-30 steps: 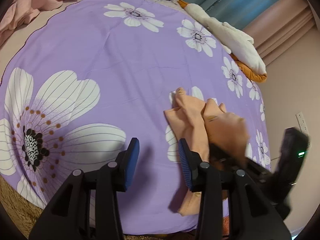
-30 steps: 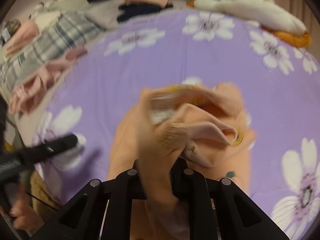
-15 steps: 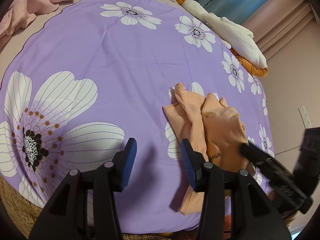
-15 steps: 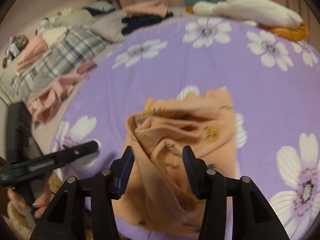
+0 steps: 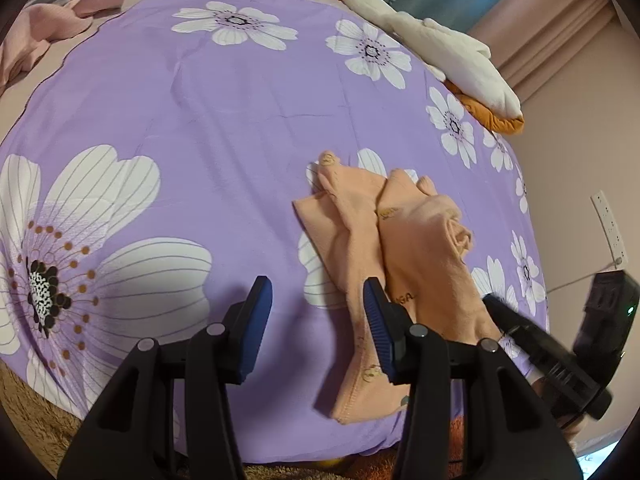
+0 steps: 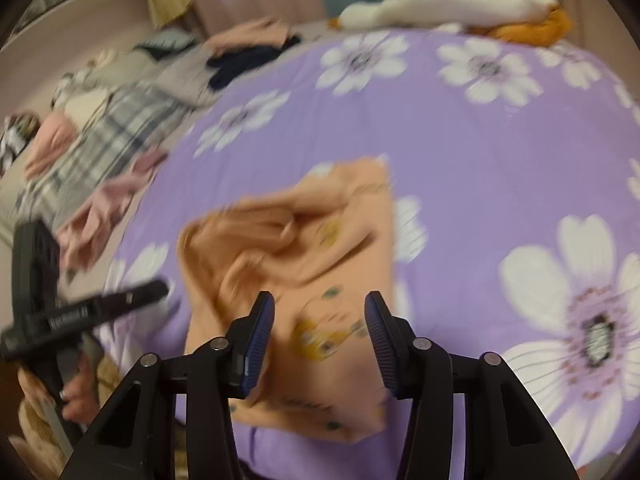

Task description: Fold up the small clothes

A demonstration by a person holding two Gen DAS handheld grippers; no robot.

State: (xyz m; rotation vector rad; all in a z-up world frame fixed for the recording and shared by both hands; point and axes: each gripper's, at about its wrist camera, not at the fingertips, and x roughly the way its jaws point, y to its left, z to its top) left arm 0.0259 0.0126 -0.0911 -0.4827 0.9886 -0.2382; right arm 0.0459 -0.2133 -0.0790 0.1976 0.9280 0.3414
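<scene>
Peach fabric is the concern: the small garment [image 5: 400,256] lies crumpled near the front edge of the bed, on the purple flowered bedspread [image 5: 224,112], one end reaching the edge. Judgement: a careless pull could drag it off the bed, and a grasp into the bunched middle could catch several layers and spoil the fold. The left gripper [image 5: 318,320] stands about half open, jaws empty, its right pad beside the garment's edge; contact cannot be confirmed. The right gripper [image 6: 320,332] hangs above the garment, also about half open, holding nothing. Farther back, a white and orange bundle [image 5: 460,64] and other clothes lie well apart.
</scene>
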